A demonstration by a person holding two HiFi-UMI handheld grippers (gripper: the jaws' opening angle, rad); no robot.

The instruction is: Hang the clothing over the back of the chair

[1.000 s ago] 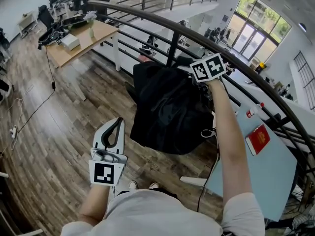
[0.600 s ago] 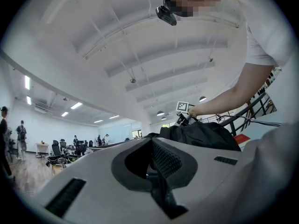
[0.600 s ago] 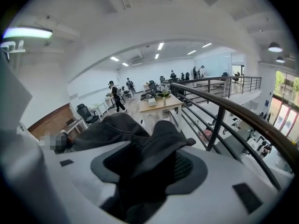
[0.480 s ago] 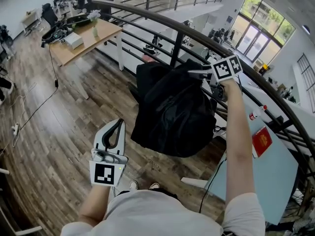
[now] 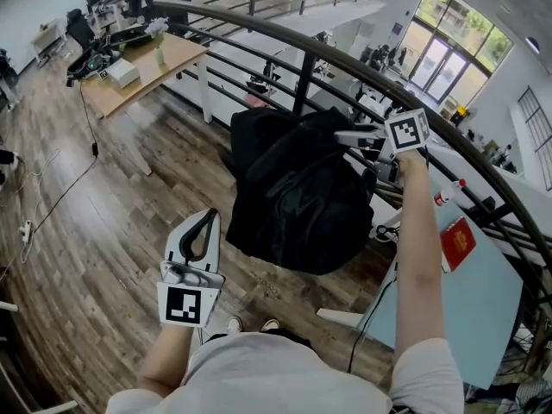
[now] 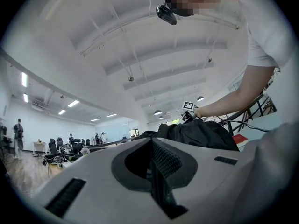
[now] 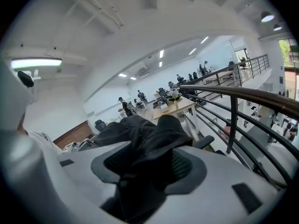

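A black garment (image 5: 297, 188) hangs in a bulky heap over the chair back, which it hides almost fully. At its upper right corner my right gripper (image 5: 352, 136) points a little downward with its jaws spread wide. In the right gripper view a fold of the black garment (image 7: 140, 134) still lies loosely between the open right gripper (image 7: 149, 164), and one chair armrest (image 7: 209, 141) shows past it. My left gripper (image 5: 205, 216) hovers at the lower left, well short of the garment, level, shut and empty. The left gripper view shows the garment (image 6: 201, 132) beyond the closed jaws.
A dark curved railing (image 5: 259, 33) runs just behind the chair. A wooden table (image 5: 147, 67) stands at the back left. At the right is a pale blue table (image 5: 470, 309) with a red book (image 5: 457, 241) and a bottle (image 5: 446, 194). Cables trail over the wood floor.
My right gripper has slid rightward off the top of the garment and rolled, and its jaws have spread. The garment has settled on the chair back. The left gripper has stayed still.
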